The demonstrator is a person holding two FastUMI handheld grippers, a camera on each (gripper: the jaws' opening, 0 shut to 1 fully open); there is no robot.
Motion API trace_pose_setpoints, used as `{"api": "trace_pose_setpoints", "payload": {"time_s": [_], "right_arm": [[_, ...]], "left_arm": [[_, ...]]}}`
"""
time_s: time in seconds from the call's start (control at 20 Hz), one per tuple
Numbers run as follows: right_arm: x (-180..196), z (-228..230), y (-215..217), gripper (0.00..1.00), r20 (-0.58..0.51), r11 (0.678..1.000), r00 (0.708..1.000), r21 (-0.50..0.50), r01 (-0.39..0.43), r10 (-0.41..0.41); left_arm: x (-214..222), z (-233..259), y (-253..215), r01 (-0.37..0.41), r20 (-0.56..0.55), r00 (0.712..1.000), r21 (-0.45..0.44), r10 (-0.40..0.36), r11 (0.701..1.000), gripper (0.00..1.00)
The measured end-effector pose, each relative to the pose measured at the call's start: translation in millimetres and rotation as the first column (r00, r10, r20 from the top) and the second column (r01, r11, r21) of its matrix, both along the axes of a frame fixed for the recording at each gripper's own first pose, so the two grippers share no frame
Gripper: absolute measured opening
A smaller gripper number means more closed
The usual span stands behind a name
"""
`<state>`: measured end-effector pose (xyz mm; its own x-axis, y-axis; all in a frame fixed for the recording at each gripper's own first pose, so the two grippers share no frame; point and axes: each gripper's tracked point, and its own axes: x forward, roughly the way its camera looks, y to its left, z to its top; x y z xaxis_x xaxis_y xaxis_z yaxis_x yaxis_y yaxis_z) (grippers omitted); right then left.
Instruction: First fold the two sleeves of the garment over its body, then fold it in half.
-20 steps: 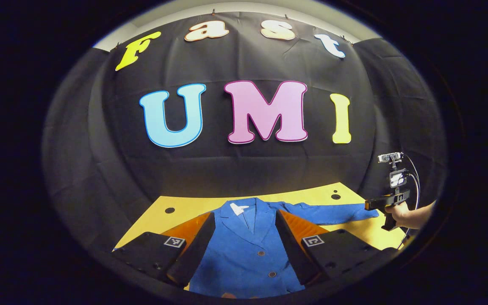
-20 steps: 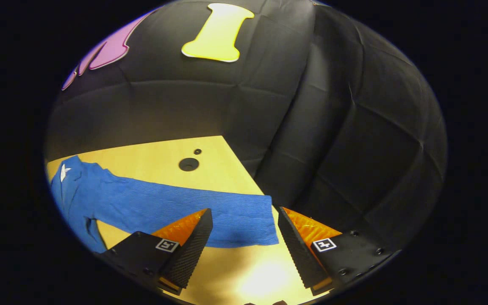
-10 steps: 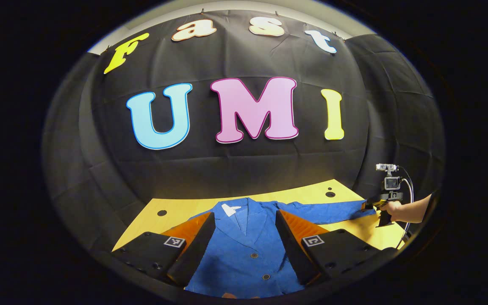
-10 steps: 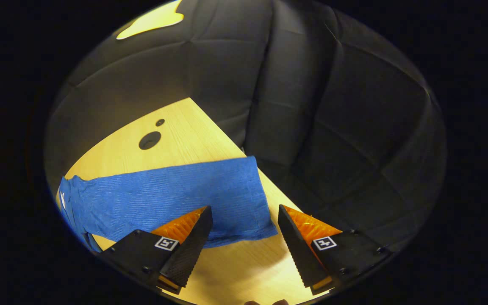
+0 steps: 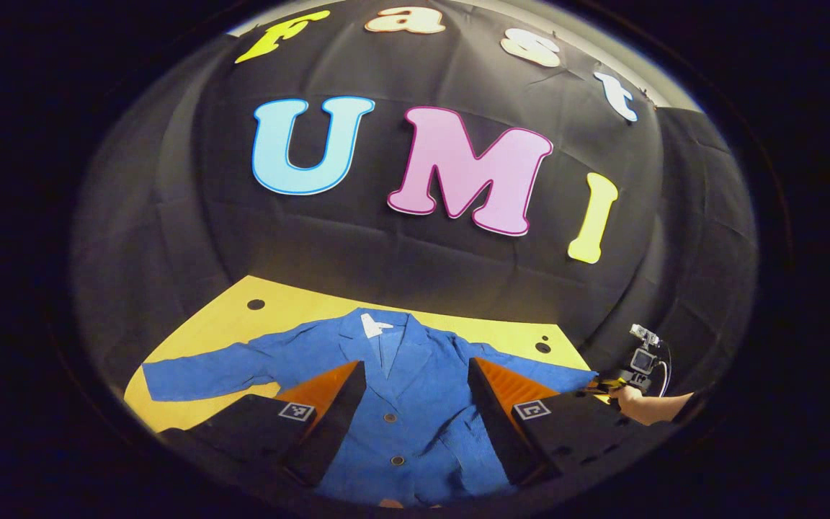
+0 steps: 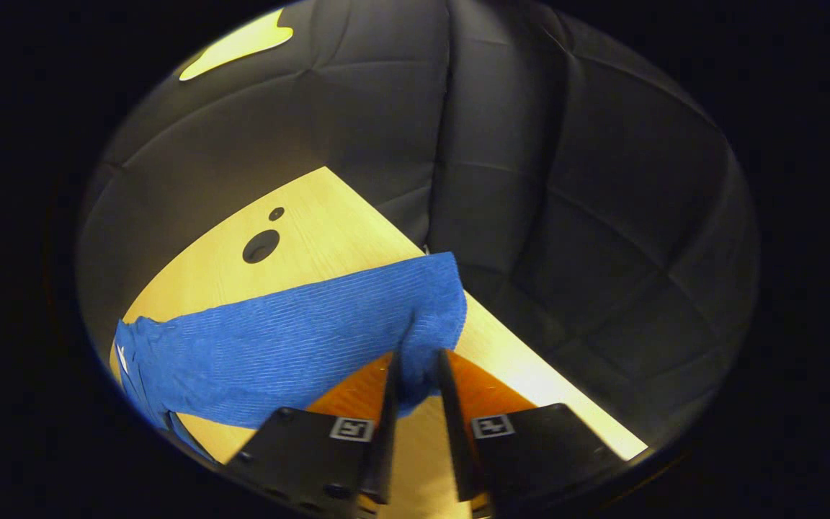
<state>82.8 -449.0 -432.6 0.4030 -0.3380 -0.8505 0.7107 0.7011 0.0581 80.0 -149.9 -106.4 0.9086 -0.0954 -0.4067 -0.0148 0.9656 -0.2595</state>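
A blue button-front jacket (image 5: 422, 404) lies face up on the yellow table (image 5: 228, 310), both sleeves spread out to the sides. My left gripper (image 5: 415, 364) hovers open over the jacket's chest, nothing between its fingers. The jacket's left sleeve (image 5: 206, 371) stretches flat toward the table's left edge. In the right gripper view, my right gripper (image 6: 417, 357) is shut on the cuff end of the other sleeve (image 6: 292, 339), near the table's right edge. In the left gripper view, that gripper (image 5: 602, 386) is far off to the right, held by a hand (image 5: 642, 407).
The booth's black cloth wall rises close behind and beside the table. Round holes mark the tabletop near its far corners (image 6: 260, 246) (image 5: 256, 304). The table's right edge (image 6: 530, 367) runs just past the pinched cuff.
My right gripper went from open around the sleeve's cuff to shut on it. My left gripper's view swung and tilted, bringing the left sleeve into sight.
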Motion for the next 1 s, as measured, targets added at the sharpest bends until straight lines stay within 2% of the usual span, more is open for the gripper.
{"api": "trace_pose_setpoints", "payload": {"time_s": [0.1,0.15,0.2,0.3,0.35,0.4,0.65,0.75,0.85,1.0], "right_arm": [[5.2,1.4,9.0,0.17,0.018,0.999,1.000,0.045,0.006,-0.007],[1.7,0.5,9.6,0.16,0.017,0.998,1.000,0.060,0.006,-0.007],[2.3,-1.6,13.1,0.04,0.023,0.997,1.000,0.075,0.005,-0.007],[5.0,-3.1,18.8,0.01,0.026,0.996,1.000,0.088,-0.005,0.003],[3.3,-3.5,18.1,0.01,0.016,0.998,1.000,0.066,-0.011,0.010],[4.8,0.6,17.0,0.01,0.015,0.999,1.000,0.030,-0.018,0.018],[19.8,57.7,29.2,0.00,0.121,0.999,0.993,-0.054,-0.009,0.016],[26.7,79.0,41.9,0.01,0.158,0.998,0.987,-0.063,0.001,0.009],[33.4,95.4,57.5,0.00,0.174,0.998,0.985,-0.060,0.004,0.007],[46.1,125.3,89.3,0.01,0.197,0.992,0.977,-0.114,-0.055,0.077]], "left_arm": [[-4.4,-8.2,6.9,-0.023,-0.024,0.999,-0.027,0.022,0.999,0.82],[-7.3,-9.9,11.7,-0.034,-0.033,0.999,-0.031,0.033,0.999,0.82],[-10.6,-11.1,17.3,-0.049,-0.044,0.998,-0.027,0.048,0.998,0.82],[-8.0,-3.3,22.1,-0.041,-0.010,0.999,-0.020,0.040,0.999,0.82],[-8.0,0.5,27.1,-0.041,0.007,0.999,0.002,0.041,0.999,0.80],[-8.0,1.9,32.2,-0.039,0.024,0.999,0.025,0.038,0.999,0.82],[-14.5,19.9,48.3,-0.007,0.108,0.994,0.056,0.001,0.998,0.82],[-21.0,22.2,55.8,0.007,0.123,0.992,0.064,-0.015,0.998,0.79],[-25.1,28.1,68.9,0.003,0.144,0.990,0.071,-0.013,0.997,0.81],[-33.4,40.0,84.9,0.000,0.178,0.984,0.034,-0.006,0.999,0.81]]}}
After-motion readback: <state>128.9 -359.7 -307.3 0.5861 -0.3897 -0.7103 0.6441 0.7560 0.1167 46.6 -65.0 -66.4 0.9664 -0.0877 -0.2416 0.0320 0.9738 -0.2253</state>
